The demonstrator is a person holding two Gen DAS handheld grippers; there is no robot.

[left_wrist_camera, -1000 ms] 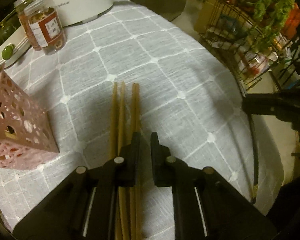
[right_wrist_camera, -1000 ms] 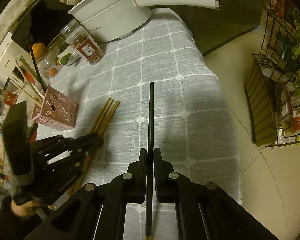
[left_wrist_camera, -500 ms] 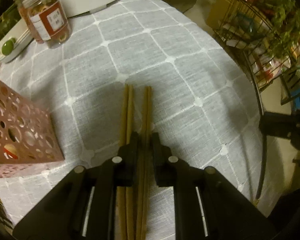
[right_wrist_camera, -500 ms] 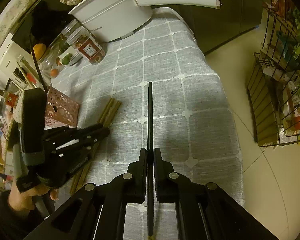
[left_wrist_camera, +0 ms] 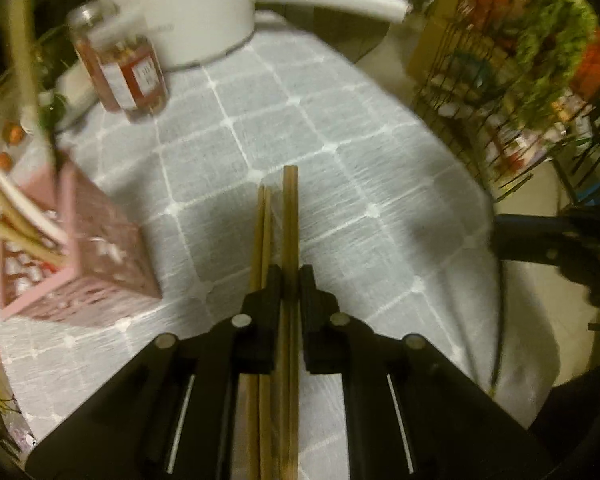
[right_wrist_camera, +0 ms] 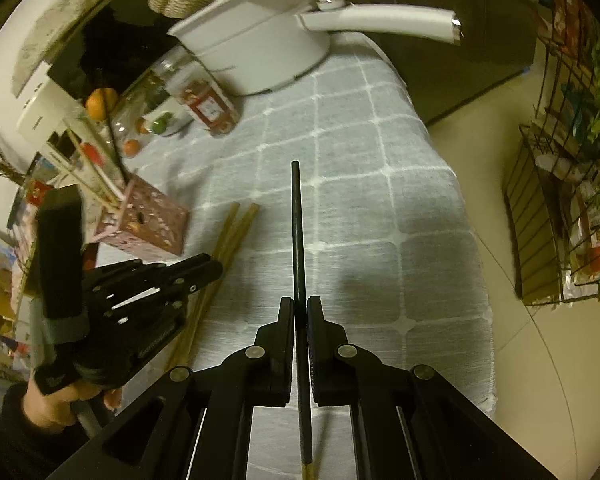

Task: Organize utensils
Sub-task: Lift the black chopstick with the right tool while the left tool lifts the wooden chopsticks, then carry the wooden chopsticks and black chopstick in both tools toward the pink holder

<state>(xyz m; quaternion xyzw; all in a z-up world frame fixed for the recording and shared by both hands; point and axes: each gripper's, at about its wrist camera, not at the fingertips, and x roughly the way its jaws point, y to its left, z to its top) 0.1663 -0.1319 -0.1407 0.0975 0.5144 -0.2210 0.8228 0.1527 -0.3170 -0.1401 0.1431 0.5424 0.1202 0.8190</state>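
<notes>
Bamboo chopsticks [left_wrist_camera: 290,240] are clamped between the pads of the left gripper [left_wrist_camera: 290,280], whose jaws are closing on them, while two more wooden sticks [left_wrist_camera: 262,232] lie on the grey checked tablecloth [left_wrist_camera: 380,168] just to the left of its fingers. Beside it, the right gripper [right_wrist_camera: 300,312] is pinched tight on a single black chopstick [right_wrist_camera: 296,232] that runs straight ahead from its fingertips. Ahead and to the left of the left gripper stands the pink perforated holder [left_wrist_camera: 84,264], already bristling with utensils. By the look of it, the step in hand is lifting the clamped pair clear of the cloth; it would go best with the sticks kept parallel, raised well above the holder's rim, then tipped end-down into it without knocking the standing ones. A red-labelled jar [left_wrist_camera: 128,68] and a white pot [left_wrist_camera: 204,12] sit farther ahead; the jar's label is too blurred to read.
</notes>
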